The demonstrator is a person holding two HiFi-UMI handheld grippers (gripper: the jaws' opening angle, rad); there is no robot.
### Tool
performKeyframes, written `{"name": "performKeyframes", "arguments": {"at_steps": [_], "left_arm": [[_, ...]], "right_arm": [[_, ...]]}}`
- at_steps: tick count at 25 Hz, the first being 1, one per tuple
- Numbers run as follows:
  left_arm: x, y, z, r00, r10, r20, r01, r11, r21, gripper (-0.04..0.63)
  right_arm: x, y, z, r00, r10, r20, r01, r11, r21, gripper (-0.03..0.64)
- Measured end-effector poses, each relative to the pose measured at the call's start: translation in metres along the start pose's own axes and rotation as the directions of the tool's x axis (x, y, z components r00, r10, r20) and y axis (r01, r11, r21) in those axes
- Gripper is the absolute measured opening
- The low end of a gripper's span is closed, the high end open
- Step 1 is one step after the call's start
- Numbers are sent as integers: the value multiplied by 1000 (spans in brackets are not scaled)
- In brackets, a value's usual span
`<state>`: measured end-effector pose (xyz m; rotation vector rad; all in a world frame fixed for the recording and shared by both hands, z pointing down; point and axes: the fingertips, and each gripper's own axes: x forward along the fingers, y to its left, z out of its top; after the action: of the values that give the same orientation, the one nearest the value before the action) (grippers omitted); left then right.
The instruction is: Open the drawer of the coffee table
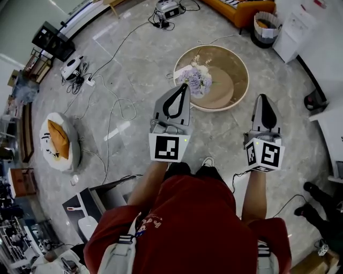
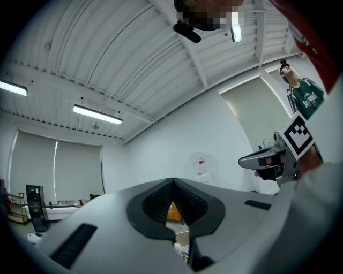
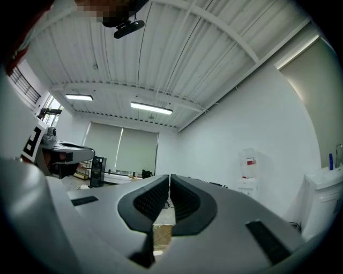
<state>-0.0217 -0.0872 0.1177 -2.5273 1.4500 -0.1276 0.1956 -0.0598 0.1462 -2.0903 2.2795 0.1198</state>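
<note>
1. Red shirt (image 1: pixel 193 214) fills the bottom of the head view, and two bare forearms reach forward from it over a grey marble floor (image 1: pixel 134 64); a shoe (image 1: pixel 208 161) shows between them
2. Held level, the left gripper (image 1: pixel 185 85) has its jaws clenched tip to tip with nothing in them. From above, its tip overlaps the near left rim of the coffee table (image 1: pixel 244 64), just beside the flowers (image 1: pixel 197 80) standing on it
3. Also level, the right gripper (image 1: pixel 262 97) is clenched and empty, over bare floor to the right of the table and apart from it
4. Round, with a tan top inside a pale rim, the table stands ahead of the person; its drawer cannot be made out from above
5. Cables (image 1: pixel 115 101) trail across the floor at left near a pouf (image 1: pixel 58 142), while a bin (image 1: pixel 266 27) and an orange sofa (image 1: pixel 241 8) sit beyond the table
6. Left gripper view: the jaws meet at their tips (image 2: pixel 172 182), empty, under a white ribbed ceiling (image 2: pixel 134 53) with a lamp (image 2: pixel 96 113). A water dispenser (image 2: pixel 202 168) stands at the far wall, the right gripper shows at right, and a person (image 2: pixel 303 96) in green stands behind it
7. Right gripper view: the jaws lie together with only a slit between them (image 3: pixel 170 176), holding nothing; blinds (image 3: pixel 123 150) and the dispenser lie ahead, the left gripper at far left
</note>
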Motion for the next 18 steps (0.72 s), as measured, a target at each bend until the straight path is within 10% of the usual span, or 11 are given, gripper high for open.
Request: {"name": "performKeyframes", "arguments": {"at_steps": [18], "left_arm": [[47, 9, -96, 988, -151, -10, 152, 988, 19, 12]], "right_arm": [[33, 27, -100, 986, -56, -157, 61, 998, 26, 23]]}}
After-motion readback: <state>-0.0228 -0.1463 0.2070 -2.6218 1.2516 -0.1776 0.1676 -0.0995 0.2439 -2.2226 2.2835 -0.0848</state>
